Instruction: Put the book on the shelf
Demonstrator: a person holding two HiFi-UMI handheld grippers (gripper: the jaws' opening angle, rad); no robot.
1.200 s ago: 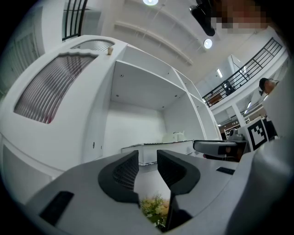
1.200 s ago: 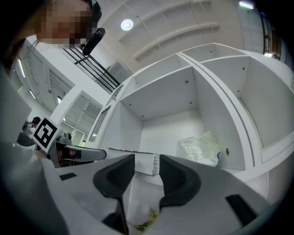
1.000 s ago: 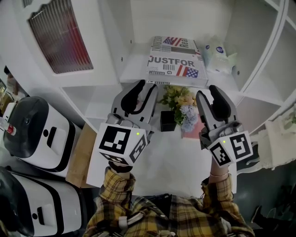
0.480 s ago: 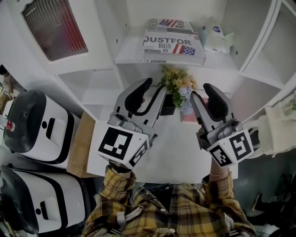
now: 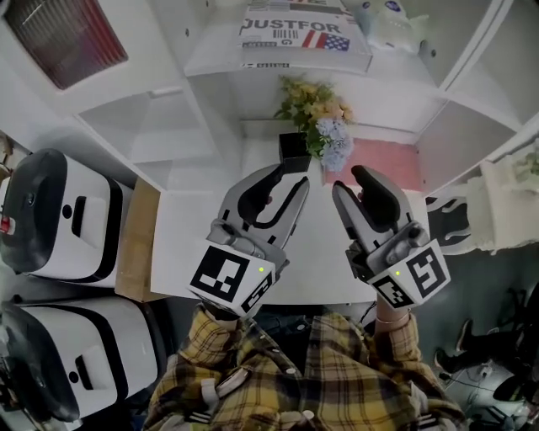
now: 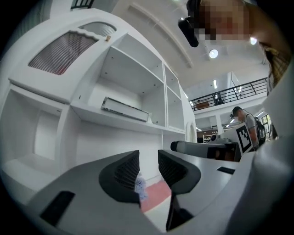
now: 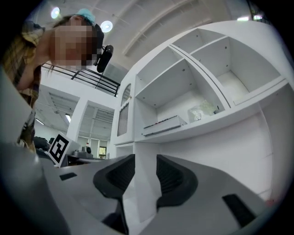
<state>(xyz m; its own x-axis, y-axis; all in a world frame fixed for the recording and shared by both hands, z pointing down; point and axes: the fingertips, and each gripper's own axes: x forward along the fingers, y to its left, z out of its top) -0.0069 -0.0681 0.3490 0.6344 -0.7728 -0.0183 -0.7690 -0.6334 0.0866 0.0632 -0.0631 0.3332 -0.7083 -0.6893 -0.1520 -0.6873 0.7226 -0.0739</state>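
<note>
On the white shelf (image 5: 210, 59), upper board, at the top of the head view: book (image 5: 295, 38), lying flat, cover up, long side parallel to the board's front edge and close to it. Pale cover with large dark block lettering and a red, white and blue striped flag patch beside the lettering. Seen from both gripper views as a long, thin pale slab resting on the same board. Touched by neither gripper.

Just right of the book, on the same board: clear plastic packet (image 5: 392, 21). One level down, in front of the shelf: bunch of flowers (image 5: 320, 118) in a small black pot (image 5: 295, 150), with a pink sheet (image 5: 383, 164) lying flat to the right.

Below the flowers, over the white table (image 5: 181, 244): left gripper (image 5: 288, 178) and right gripper (image 5: 348, 181), side by side, near each other but apart, well short of the book. Both angled forward and slightly inward, jaws pointing toward the shelf; marker cubes at the rear, next to plaid sleeves (image 5: 253, 370).

Left gripper: jaws set at a narrow gap and opening, nothing between them; only the flowers and the pink sheet visible far beyond the gap. Right gripper: jaws set at a narrow gap and closing, nothing between them; only a white shelf upright visible beyond.

At the far left, beside the table: two white-and-black appliances (image 5: 59, 219).
</note>
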